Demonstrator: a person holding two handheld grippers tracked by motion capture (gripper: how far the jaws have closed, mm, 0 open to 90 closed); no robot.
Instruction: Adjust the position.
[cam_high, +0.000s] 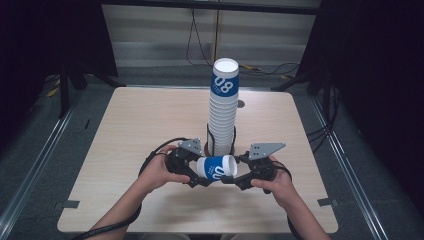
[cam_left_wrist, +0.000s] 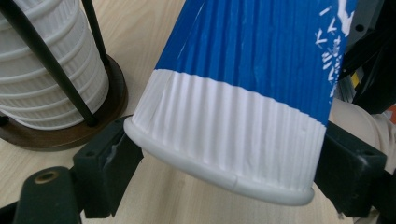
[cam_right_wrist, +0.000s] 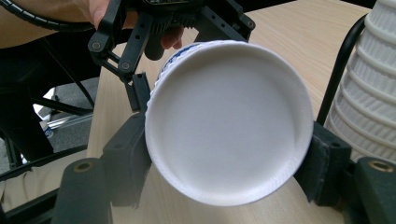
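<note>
The blue-and-white paper cup (cam_high: 216, 167) lies on its side between the two grippers, just above the near middle of the surface (cam_high: 140, 125). The left gripper (cam_high: 192, 172) has its fingers clamped on the rim end, the right gripper (cam_high: 235, 175) on the base end. The cup seems just separated from the tall stack of cups (cam_high: 223, 107) in its wire holder (beyond the hands); placing remains. Dark curtains and cables surround the pale wood.
</note>
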